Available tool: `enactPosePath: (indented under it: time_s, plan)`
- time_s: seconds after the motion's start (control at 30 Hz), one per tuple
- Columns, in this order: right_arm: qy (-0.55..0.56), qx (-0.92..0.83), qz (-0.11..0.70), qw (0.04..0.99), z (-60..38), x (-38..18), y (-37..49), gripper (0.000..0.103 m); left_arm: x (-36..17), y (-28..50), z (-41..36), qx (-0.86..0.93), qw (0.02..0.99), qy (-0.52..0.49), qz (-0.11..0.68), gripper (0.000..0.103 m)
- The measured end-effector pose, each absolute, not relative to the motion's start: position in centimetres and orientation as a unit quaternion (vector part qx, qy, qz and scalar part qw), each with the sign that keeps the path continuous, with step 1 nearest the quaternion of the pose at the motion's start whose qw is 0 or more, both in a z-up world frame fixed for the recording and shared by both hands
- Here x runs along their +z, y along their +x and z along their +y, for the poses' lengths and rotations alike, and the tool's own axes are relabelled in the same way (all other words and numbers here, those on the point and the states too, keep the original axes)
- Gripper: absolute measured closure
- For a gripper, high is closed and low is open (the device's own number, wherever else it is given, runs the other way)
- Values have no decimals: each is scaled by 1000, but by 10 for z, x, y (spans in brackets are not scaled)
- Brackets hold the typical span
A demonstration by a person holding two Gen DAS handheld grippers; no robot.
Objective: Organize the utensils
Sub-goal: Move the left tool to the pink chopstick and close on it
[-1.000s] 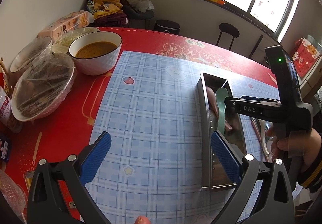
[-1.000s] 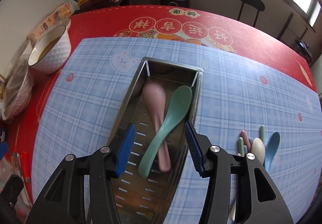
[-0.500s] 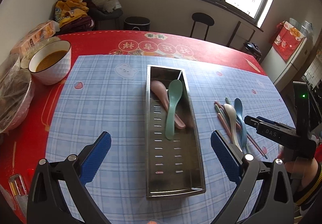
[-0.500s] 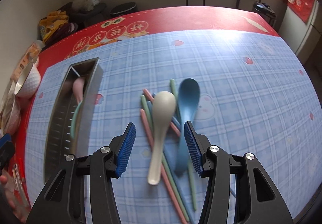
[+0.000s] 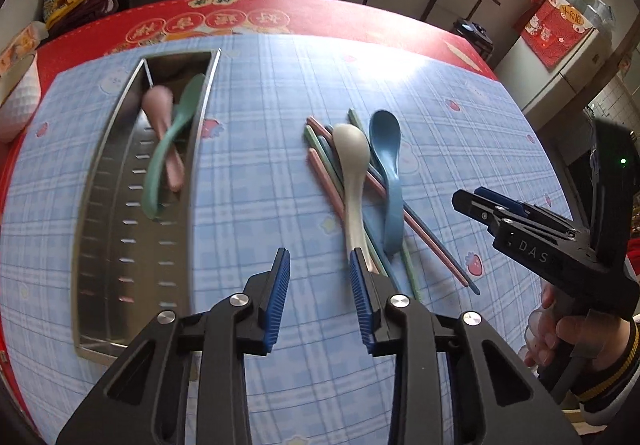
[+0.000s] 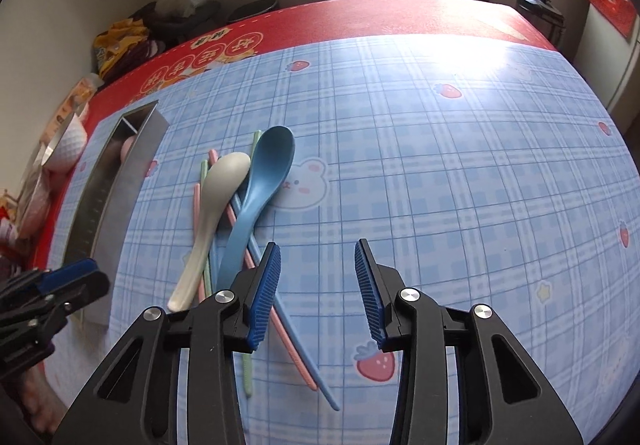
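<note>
Hard bits first: my left gripper (image 5: 319, 265) covers the tip of the white spoon's (image 5: 352, 169) handle in its own view, and my right gripper (image 6: 318, 257) covers the blue spoon's (image 6: 260, 185) handle end. The chopsticks (image 5: 326, 161) are piled under both spoons, so counting is rough: I make out maybe six or seven, in pink, green and blue. From the right wrist view the metal tray (image 6: 116, 189) shows mostly its outer wall, with just a bit of pink inside.

Counts: four spoons in all. Two are loose on the blue check mat (image 6: 440, 165), mid-table. The pink spoon (image 5: 160, 125) and the green spoon (image 5: 168, 149) lie crossed in the tray's far half, toward the mat's left edge. A white bowl (image 5: 18, 101) is cut off at the table's left edge.

Both sets of jaws are closing, with only mat in the gap of either. The left's right pad sits just at the white handle.
</note>
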State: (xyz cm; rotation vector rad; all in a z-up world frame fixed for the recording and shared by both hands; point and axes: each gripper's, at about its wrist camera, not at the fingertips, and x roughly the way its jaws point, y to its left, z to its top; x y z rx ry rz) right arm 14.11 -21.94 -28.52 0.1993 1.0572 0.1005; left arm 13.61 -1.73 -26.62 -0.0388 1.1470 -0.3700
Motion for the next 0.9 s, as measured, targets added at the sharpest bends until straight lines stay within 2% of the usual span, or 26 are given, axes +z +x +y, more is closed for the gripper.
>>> enactPosePath:
  time_s: [0.1,0.33,0.4,0.57,0.73,0.9]
  plan:
    - [75,84,505,855,-218,-290,138,75,-278,131,-32,-164,813,-18,558,74]
    - [93,118,507,849,-223,-296,146,75,-274,144,-38,-153,816,-43,555,74]
    - [93,125,505,849,-225,-294,147,75,-274,151,-44,-149,814,-42,559,82]
    - [95,133,506,847,-237,-293,142,79,-274,143,-59,-168,804,-40,569,82]
    - [121,121,512,842,-250,-299,138,79,-294,132,-63,-164,781,-49,600,83]
    - [117,124,511,842,-247,-299,135,79,-300,137,-65,-152,787,-42,596,83]
